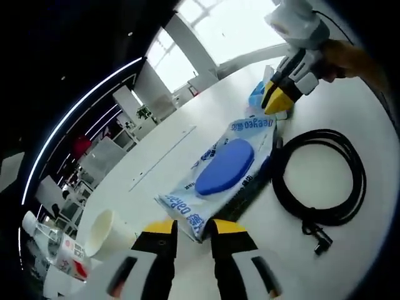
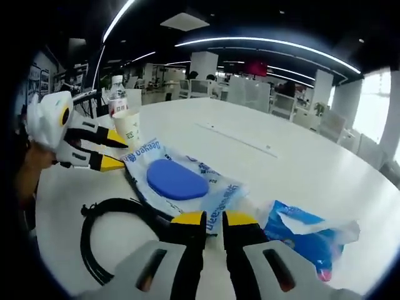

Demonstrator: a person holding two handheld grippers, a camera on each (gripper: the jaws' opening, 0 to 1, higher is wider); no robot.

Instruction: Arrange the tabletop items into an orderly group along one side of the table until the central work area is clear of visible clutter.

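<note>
A white and blue wet wipes pack [image 1: 225, 165] [image 2: 178, 178] with a round blue lid lies flat on the white table [image 1: 350, 112] [image 2: 281, 137]. My left gripper [image 1: 194, 230] [image 2: 119, 152] stands open, and one corner of the pack reaches in between its yellow tips. At the pack's opposite end, my right gripper [image 2: 214, 220] [image 1: 275, 103] has its jaws close together on the pack's edge. A coiled black cable [image 1: 319, 178] [image 2: 109, 231] rests beside the pack. A crumpled blue plastic packet [image 2: 306, 234] [image 1: 256, 94] lies next to the right gripper.
A paper cup [image 1: 103, 231] [image 2: 128, 128] and a water bottle [image 1: 56, 250] [image 2: 117, 94] stand near the table edge behind the left gripper. A person's hand [image 2: 31, 169] holds the left gripper. Office desks and windows lie beyond the table.
</note>
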